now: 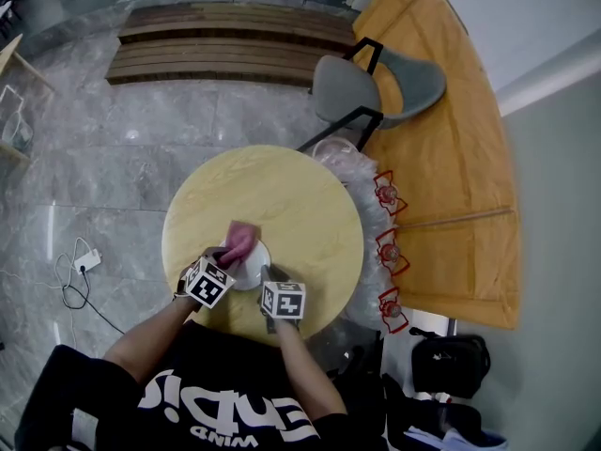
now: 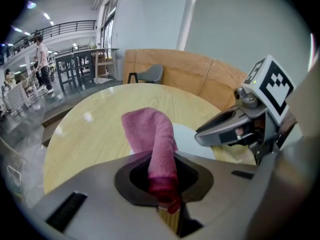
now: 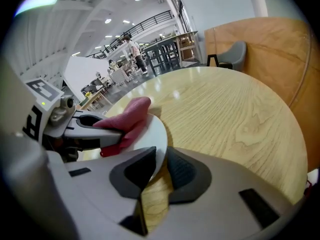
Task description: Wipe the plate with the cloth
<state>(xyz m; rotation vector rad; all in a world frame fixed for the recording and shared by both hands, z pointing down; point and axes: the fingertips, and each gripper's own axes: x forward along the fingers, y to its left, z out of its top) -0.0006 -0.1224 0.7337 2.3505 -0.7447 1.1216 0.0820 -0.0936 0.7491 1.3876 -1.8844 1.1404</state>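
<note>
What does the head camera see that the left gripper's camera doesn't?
Only the head view shows the wooden benches, the white power strip on the floor and the black bag. Only the left gripper view shows a person standing far off near dark tables and, close up, the left gripper shut on the pink cloth. Both show the round table, the cloth over the white plate, the grey chair and the right gripper.
</note>
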